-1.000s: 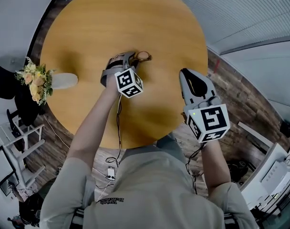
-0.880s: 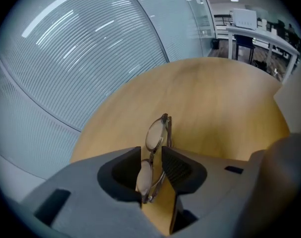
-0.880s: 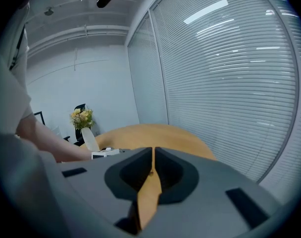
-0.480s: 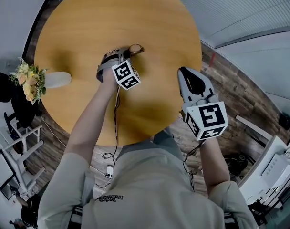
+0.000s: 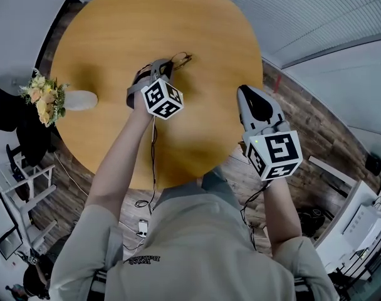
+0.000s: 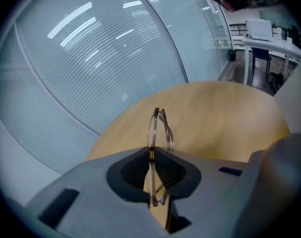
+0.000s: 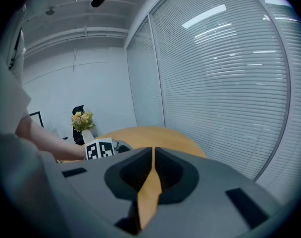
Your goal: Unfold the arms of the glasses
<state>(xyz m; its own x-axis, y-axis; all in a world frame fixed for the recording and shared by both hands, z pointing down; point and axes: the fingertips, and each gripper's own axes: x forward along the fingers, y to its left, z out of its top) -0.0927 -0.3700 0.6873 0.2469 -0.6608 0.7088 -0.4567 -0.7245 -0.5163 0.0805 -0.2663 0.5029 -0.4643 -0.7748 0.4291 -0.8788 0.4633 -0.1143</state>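
Thin-rimmed, folded glasses stick out past the tips of my left gripper above the far part of the round wooden table. In the left gripper view the glasses stand on edge, pinched between the grey jaws of the left gripper, which are closing on the rim. My right gripper hovers at the table's right edge, well apart from the glasses. Its jaws meet with nothing between them, as the right gripper view shows the right gripper.
A white vase with yellow flowers stands at the table's left edge; the flowers also show in the right gripper view. Window blinds run along the right. Shelving and desks stand on the floor around the table.
The left gripper's jaws have shut on the glasses and raised them off the tabletop. The right gripper has stayed near the table's right edge.
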